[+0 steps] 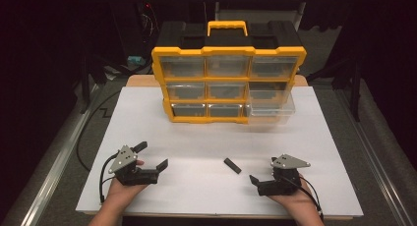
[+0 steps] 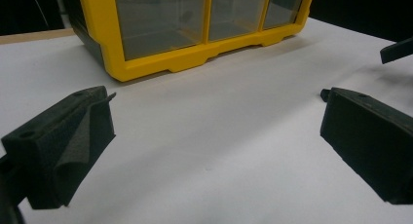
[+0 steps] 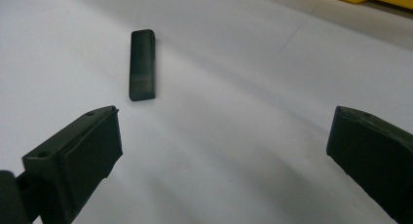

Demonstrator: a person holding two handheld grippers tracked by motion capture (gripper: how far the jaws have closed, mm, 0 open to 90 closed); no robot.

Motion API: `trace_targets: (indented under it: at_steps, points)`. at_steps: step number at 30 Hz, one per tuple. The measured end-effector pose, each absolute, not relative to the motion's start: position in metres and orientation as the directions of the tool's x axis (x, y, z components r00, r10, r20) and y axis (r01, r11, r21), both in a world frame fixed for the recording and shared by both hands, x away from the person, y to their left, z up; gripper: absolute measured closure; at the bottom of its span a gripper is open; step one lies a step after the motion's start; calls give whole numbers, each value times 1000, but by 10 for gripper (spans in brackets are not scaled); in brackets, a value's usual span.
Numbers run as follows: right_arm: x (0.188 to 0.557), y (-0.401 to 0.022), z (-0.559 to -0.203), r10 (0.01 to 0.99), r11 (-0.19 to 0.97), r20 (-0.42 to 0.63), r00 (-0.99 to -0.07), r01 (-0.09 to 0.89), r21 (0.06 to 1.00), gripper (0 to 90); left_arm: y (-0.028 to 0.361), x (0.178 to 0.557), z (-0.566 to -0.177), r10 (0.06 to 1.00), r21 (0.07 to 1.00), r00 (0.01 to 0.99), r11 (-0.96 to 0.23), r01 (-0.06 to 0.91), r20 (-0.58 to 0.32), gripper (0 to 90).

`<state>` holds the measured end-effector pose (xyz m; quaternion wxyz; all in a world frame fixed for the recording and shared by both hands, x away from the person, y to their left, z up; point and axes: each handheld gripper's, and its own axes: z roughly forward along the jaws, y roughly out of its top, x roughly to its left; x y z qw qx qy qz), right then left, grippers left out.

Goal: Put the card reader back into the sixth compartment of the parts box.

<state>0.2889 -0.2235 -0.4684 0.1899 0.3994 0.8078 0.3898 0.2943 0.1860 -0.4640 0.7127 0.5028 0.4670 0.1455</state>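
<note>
A white table top carries the things. At its far middle stands a yellow organiser with clear drawers, one clear drawer at its lower right pulled out over the surface. Near the front, right of centre, a small black block lies flat, set at a slant

**Materials and finish**

Organiser: glossy yellow plastic frame, matt black shell, 9 clear plastic drawers with a slight sheen. Pulled-out drawer: same clear plastic. Table: smooth matt white sheet, pale wood edge behind. Block: dark, smooth, faint satin sheen, plastic by the look. Left gripper and right gripper: matt black plastic with a grainy texture, grey flat plates on top, metal-looking. Cables: black, slightly glossy.
</note>
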Motion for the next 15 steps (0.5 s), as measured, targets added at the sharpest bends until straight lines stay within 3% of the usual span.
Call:
trace_targets:
  at_steps: [15]
  points:
    - [297,-195,-469,761,400,15,-648,488,776,6,186,295,-464,678,854,522,450,262,-517,3]
